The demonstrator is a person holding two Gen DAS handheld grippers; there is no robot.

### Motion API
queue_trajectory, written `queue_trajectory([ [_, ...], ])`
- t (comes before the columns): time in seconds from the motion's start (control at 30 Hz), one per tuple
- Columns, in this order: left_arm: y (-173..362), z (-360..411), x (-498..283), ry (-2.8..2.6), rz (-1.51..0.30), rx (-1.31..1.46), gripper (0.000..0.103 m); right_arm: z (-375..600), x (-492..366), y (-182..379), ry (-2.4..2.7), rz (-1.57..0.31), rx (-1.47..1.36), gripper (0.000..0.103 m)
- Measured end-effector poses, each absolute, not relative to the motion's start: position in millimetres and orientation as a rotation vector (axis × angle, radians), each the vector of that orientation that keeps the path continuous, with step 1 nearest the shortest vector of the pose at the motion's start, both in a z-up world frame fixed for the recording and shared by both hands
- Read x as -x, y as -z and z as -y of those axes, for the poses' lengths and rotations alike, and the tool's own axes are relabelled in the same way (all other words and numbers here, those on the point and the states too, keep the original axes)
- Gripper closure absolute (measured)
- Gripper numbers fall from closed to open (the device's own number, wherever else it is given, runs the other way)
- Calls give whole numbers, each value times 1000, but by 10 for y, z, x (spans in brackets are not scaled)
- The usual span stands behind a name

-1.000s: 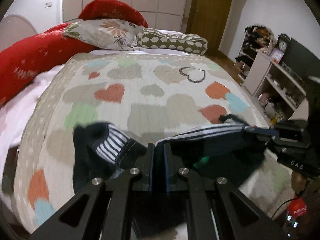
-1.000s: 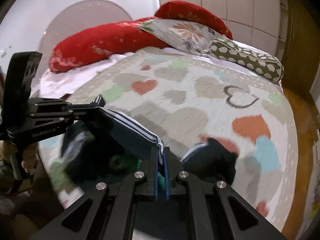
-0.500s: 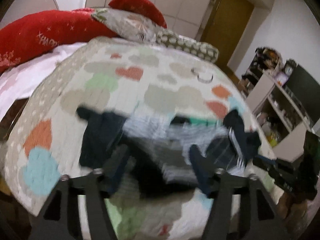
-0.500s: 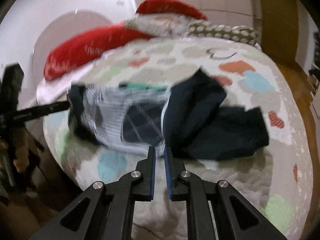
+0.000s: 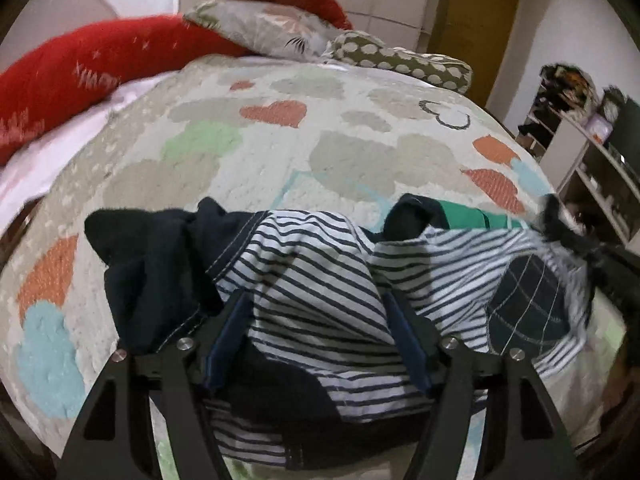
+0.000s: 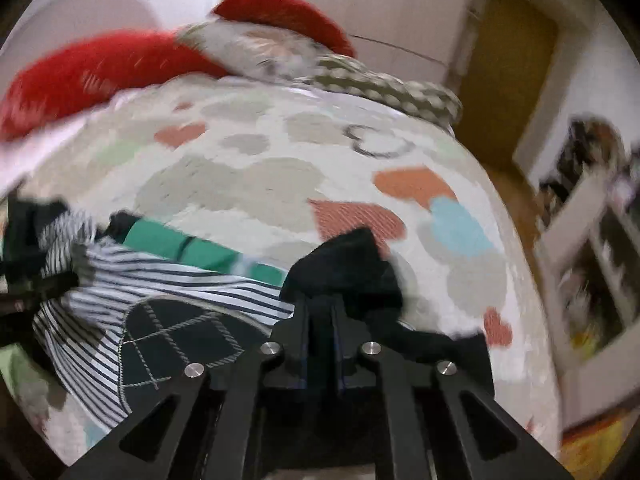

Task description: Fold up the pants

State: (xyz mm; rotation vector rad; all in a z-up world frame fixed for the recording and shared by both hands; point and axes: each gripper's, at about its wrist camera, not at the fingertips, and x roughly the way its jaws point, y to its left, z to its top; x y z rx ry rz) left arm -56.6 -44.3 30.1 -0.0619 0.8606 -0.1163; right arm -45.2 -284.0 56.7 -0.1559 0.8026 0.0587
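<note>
Black fingers of your left gripper stood spread over the striped lining of the pants; your right gripper pinched their dark fabric. The pants lay crumpled at the near edge of the heart-patterned bed, red pillows beyond.

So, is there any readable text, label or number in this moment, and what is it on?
Nothing reads clearly.
Red pillow: white lettering, upside down and blurred, not legible.
Pants: stripes and a stitched grid patch, no words.
Shelf items: too small and blurred.
</note>
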Motion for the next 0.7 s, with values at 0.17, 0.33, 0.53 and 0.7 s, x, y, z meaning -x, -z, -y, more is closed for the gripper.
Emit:
queue_trajectory([
  [0.17,-249,527,645,103,-835,24,20,3759,818,-540,146,-761,-106,91],
  [0.33,-438,635,765,157,-829,61,16,4290,1167,-417,287,-795,-220,86],
  [0.53,-517,963,454,158,-838,-28,12,4060,1329,-845,114,-628,-304,64],
  [0.7,-219,1109,130,90,-894,-104,8,3456,979,-844,-144,-701,-274,53],
])
